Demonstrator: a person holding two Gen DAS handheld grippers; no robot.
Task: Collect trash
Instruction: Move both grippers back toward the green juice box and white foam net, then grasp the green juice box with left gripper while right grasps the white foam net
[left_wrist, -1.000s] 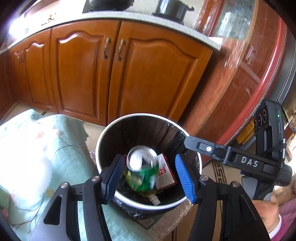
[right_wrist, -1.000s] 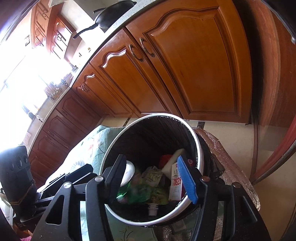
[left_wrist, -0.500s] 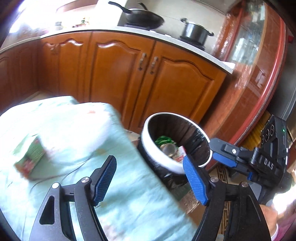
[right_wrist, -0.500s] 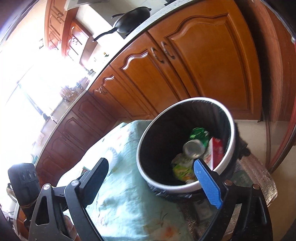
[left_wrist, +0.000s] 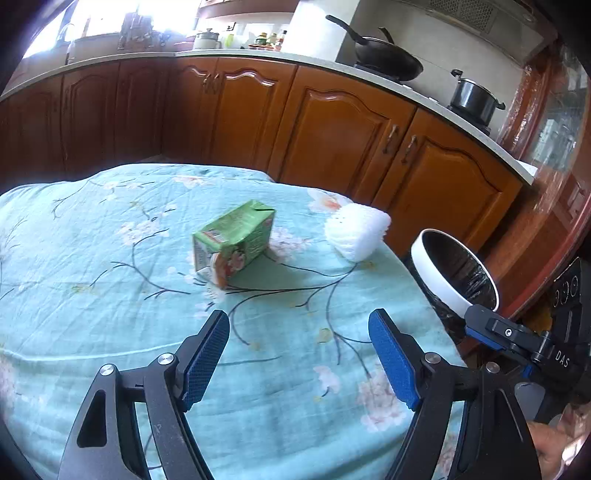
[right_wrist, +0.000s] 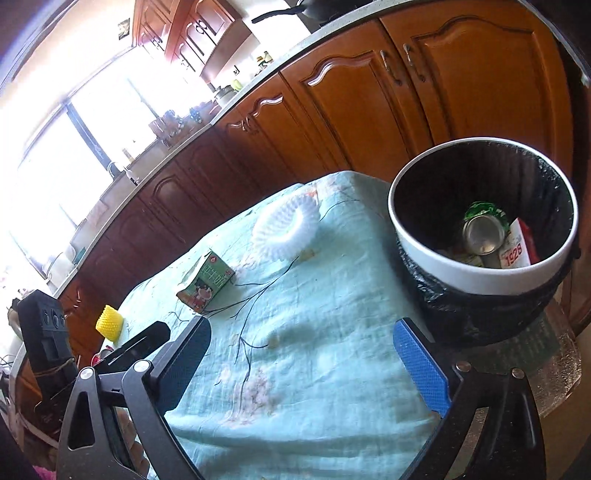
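Note:
A green drink carton (left_wrist: 235, 243) lies on its side on the teal flowered cloth (left_wrist: 92, 258); it also shows in the right wrist view (right_wrist: 205, 286). A white foam fruit net (left_wrist: 357, 233) (right_wrist: 286, 229) lies near the table's right edge. A yellow foam net (right_wrist: 109, 322) lies further left. The white-rimmed trash bin (left_wrist: 443, 288) (right_wrist: 472, 277) with a black bag stands beside the table and holds a can (right_wrist: 483, 233) and a red packet (right_wrist: 519, 245). My left gripper (left_wrist: 299, 358) is open and empty above the cloth, short of the carton. My right gripper (right_wrist: 303, 365) is open and empty by the bin.
Brown kitchen cabinets (left_wrist: 332, 122) run behind the table, with a wok (left_wrist: 384, 59) and a pot (left_wrist: 474, 98) on the counter. A foil-like mat (right_wrist: 554, 354) lies under the bin. The table edge drops off just before the bin.
Both grippers have pulled back from over the bin and swung left over the table. The can now lies in the bin. The carton and white net have come into view.

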